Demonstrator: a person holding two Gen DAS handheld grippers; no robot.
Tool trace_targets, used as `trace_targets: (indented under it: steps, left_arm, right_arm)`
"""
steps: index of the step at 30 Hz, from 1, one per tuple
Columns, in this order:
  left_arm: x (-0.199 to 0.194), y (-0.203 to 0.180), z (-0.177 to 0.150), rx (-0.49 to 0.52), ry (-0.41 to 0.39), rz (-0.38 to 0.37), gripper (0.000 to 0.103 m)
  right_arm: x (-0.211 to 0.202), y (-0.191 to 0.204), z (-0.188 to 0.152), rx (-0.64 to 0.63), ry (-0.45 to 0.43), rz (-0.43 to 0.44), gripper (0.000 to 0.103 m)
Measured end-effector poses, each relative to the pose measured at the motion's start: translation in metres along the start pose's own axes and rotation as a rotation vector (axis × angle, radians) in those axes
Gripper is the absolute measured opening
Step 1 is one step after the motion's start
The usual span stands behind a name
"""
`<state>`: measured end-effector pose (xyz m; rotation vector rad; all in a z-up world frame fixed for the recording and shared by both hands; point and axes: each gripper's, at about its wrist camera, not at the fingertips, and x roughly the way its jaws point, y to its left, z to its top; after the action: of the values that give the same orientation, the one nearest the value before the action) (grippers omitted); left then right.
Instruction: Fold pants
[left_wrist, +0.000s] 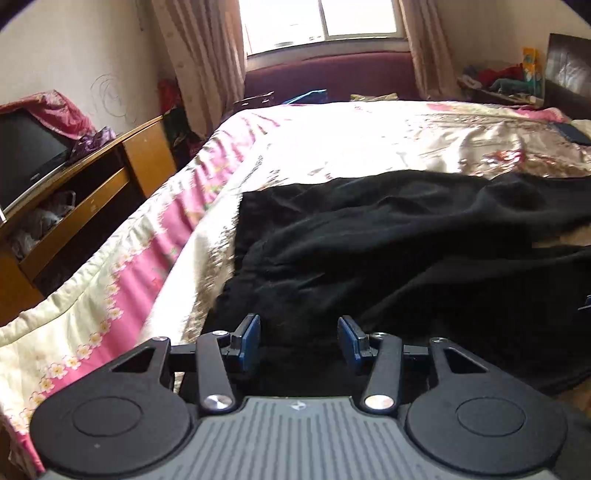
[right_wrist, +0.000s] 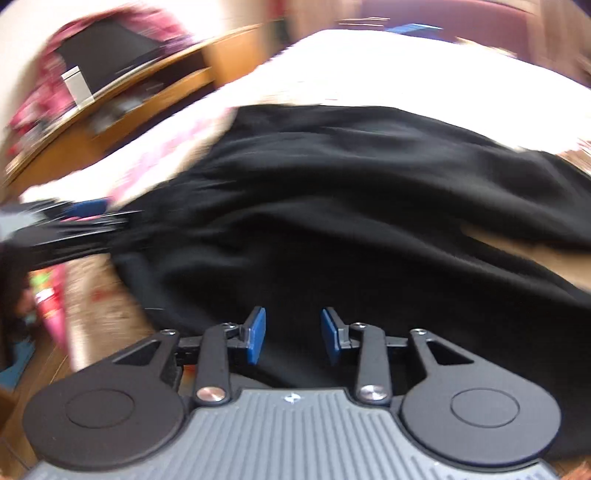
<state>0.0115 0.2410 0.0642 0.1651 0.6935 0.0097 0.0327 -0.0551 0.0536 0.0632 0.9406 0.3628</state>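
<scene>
Black pants (left_wrist: 369, 240) lie crumpled across the near part of a floral bed cover (left_wrist: 351, 140), with one straight edge toward the left side of the bed. My left gripper (left_wrist: 301, 343) hovers over the near edge of the pants; its blue pads stand apart with bare inner faces and dark cloth below them. In the blurred right wrist view the pants (right_wrist: 332, 184) fill the middle. My right gripper (right_wrist: 293, 336) is over them, its jaws apart and nothing pressed between them. The left gripper (right_wrist: 81, 218) shows as a blur at the pants' left edge.
A wooden cabinet (left_wrist: 110, 177) with a television (left_wrist: 26, 158) stands close along the bed's left side. A window (left_wrist: 321, 22) with curtains is at the far end. A dark headboard (left_wrist: 569, 74) and a cluttered shelf (left_wrist: 506, 85) are at the far right.
</scene>
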Motion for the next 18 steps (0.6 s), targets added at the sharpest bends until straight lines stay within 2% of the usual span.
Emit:
trace_targets:
  steps: [5, 7, 10, 13, 15, 18]
  left_arm:
    - [0.002, -0.096, 0.016, 0.079, -0.007, -0.233, 0.06]
    - [0.007, -0.142, 0.019, 0.119, 0.02, -0.332, 0.06]
    - [0.009, -0.208, 0.024, 0.195, 0.023, -0.432, 0.06]
    - [0.011, -0.259, 0.031, 0.247, 0.037, -0.501, 0.06]
    - [0.009, -0.29, 0.036, 0.285, 0.049, -0.526, 0.06]
    - [0.014, -0.313, 0.04, 0.315, 0.072, -0.545, 0.06]
  right_arm:
    - [-0.067, -0.137, -0.041, 0.371, -0.092, -0.259, 0.035]
    - [-0.089, -0.182, -0.061, 0.495, -0.142, -0.339, 0.036]
    - [-0.107, -0.234, -0.085, 0.643, -0.214, -0.418, 0.037]
    - [-0.112, -0.287, -0.105, 0.789, -0.272, -0.413, 0.039]
    - [-0.112, -0.313, -0.118, 0.886, -0.325, -0.368, 0.039]
    - [-0.114, -0.346, -0.131, 0.973, -0.428, -0.321, 0.039]
